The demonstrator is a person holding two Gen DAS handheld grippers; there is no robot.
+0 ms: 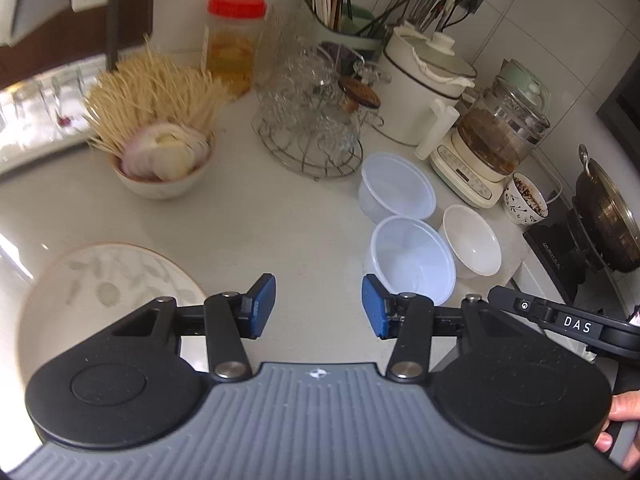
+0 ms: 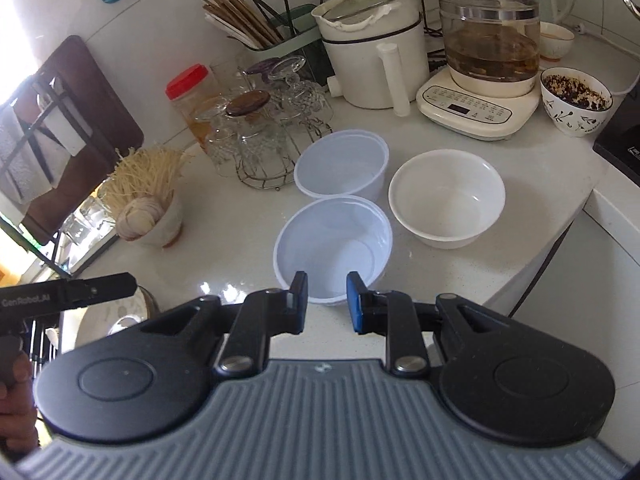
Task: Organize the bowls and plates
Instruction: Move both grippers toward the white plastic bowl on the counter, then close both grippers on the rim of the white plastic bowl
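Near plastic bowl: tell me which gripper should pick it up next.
Right, probably. The right gripper hangs just before the near plastic bowl, its empty jaws narrowly apart and lined up with the near rim. The left gripper, jaws wider and empty, sits off to that bowl's side, closer to the leaf-patterned plate.

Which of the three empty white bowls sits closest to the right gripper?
The near translucent plastic bowl, right ahead of the right gripper. The other plastic bowl sits behind it, the opaque white bowl off right.

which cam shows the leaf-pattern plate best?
Left wrist: the leaf-pattern plate shows most of its rim and face, though blurred and partly behind the left gripper. Right wrist catches only a sliver behind gripper bodies.
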